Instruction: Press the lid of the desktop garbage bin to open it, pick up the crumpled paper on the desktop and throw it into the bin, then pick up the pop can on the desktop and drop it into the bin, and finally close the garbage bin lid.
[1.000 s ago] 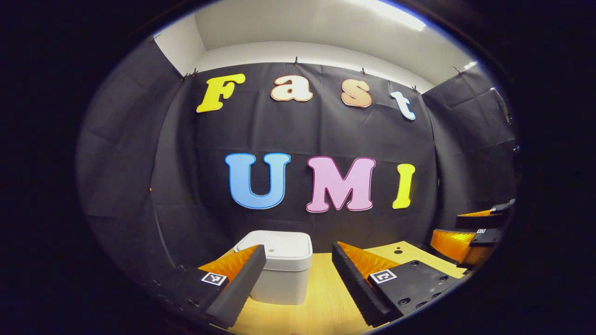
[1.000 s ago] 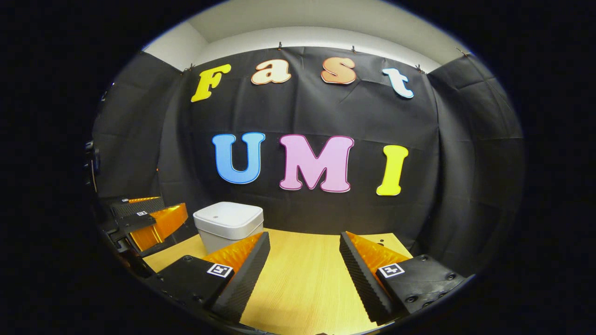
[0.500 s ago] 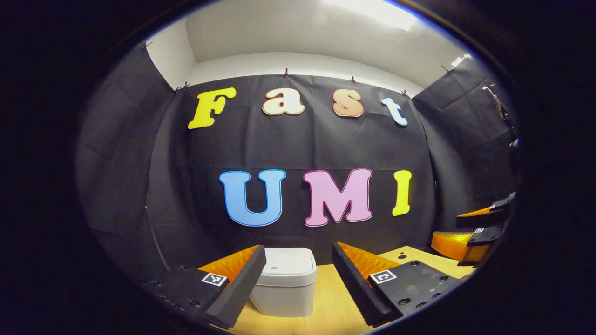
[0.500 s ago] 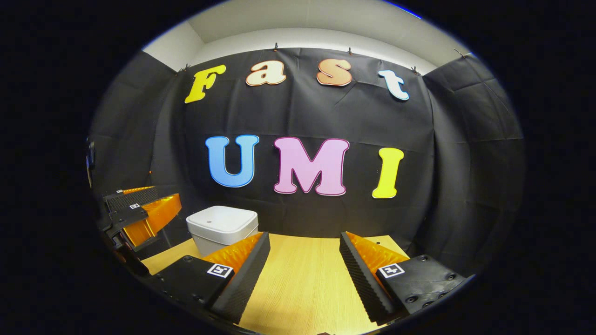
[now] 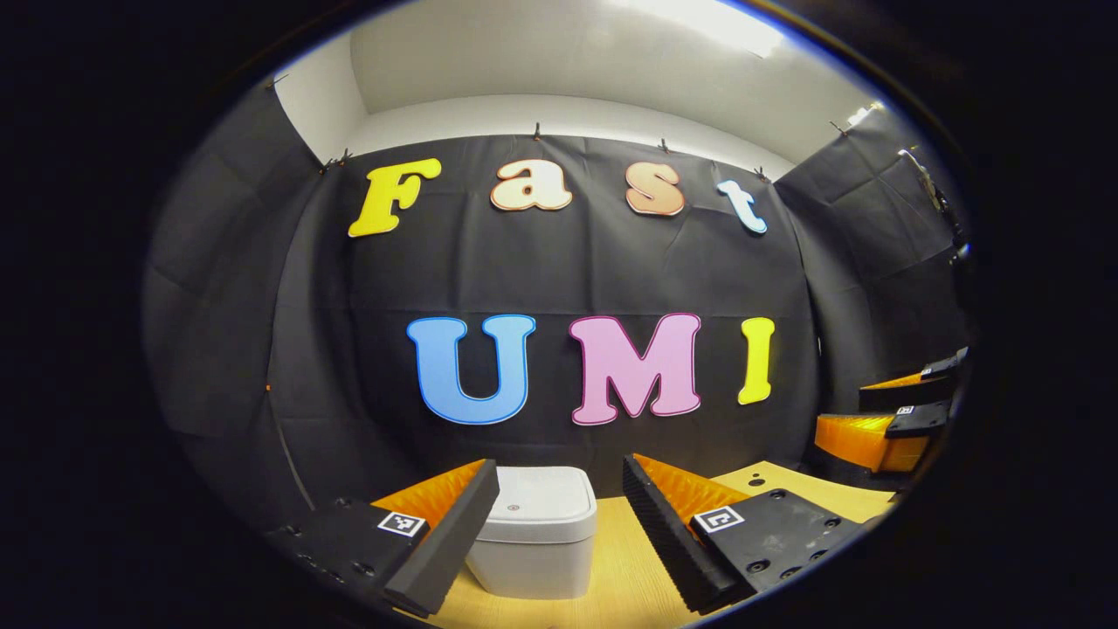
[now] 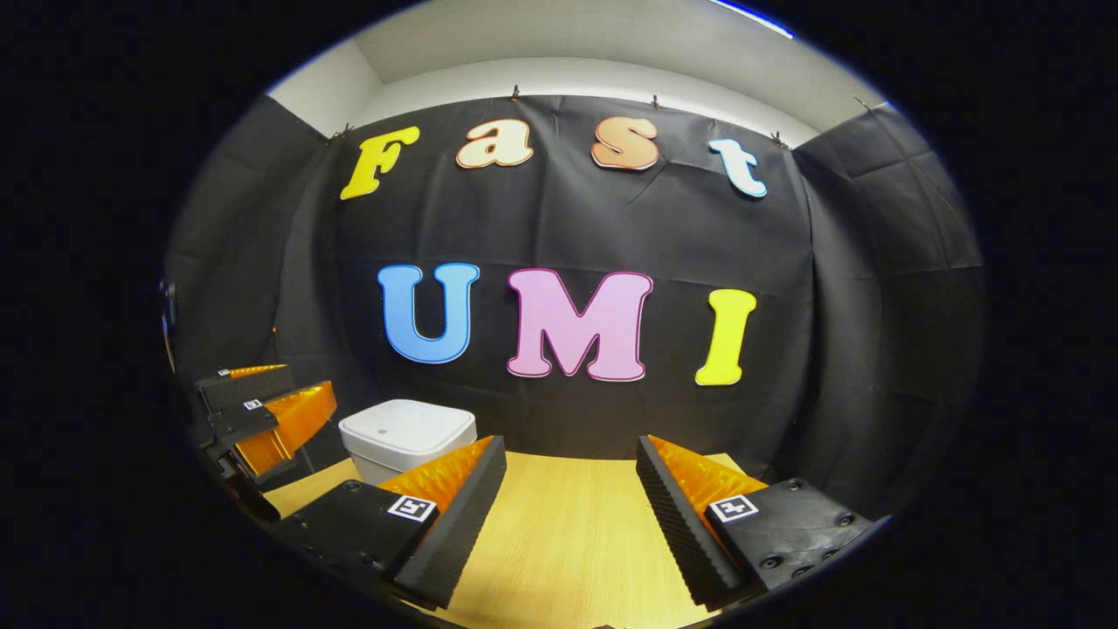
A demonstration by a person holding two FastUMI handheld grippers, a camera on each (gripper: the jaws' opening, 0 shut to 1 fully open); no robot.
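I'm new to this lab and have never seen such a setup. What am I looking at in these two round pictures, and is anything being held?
A person holds a pair of tongs in each hand; a camera rides on each. In the left gripper view, the left tongs stand open, the closed white bin on the wooden table between the fingers; the right tongs show farther off. The right gripper view looks along the open right tongs at bare table, the bin and left tongs to one side. Nothing is held.
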